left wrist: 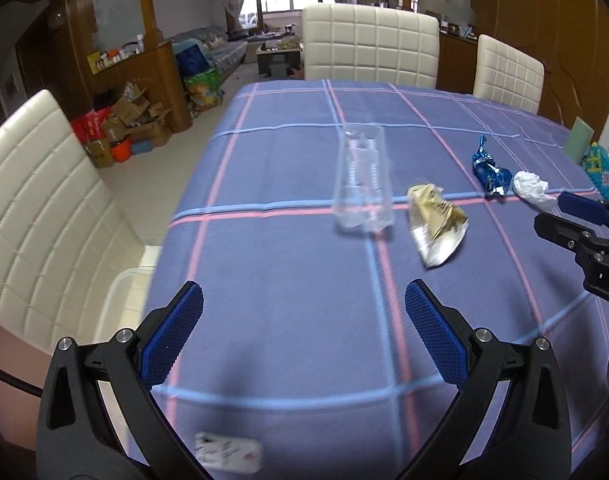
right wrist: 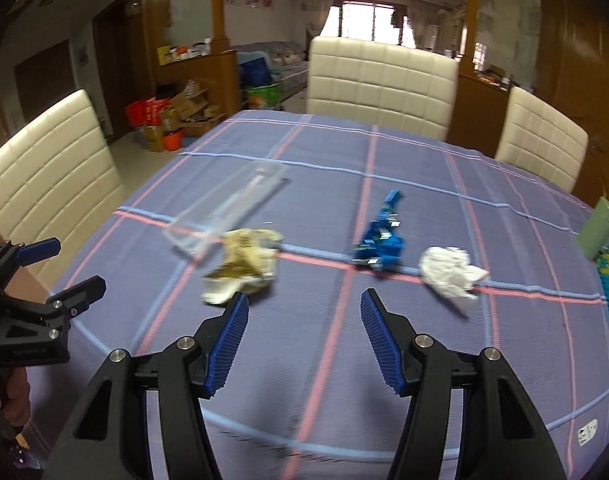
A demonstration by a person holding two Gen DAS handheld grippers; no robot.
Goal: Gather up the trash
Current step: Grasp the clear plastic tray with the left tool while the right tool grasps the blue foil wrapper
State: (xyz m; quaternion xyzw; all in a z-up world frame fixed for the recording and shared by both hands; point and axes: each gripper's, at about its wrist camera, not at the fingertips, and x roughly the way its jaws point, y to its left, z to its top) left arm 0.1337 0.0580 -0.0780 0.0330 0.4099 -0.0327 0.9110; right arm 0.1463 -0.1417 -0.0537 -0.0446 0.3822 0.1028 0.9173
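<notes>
Left wrist view: left gripper [left wrist: 304, 320] spread wide, nothing between pads, over purple plaid tablecloth [left wrist: 284, 280]. Ahead: clear plastic cup [left wrist: 362, 184] upright, crumpled gold foil wrapper [left wrist: 434, 224] just beside it.

Right wrist view: right gripper [right wrist: 304, 328] spread, empty. Gold wrapper just beyond left pad; crumpled blue foil wrapper [right wrist: 382, 240] and wadded white tissue [right wrist: 448, 270] farther right. All light, crushable; foil probably slippery, so pinch across a crumpled ridge.
</notes>
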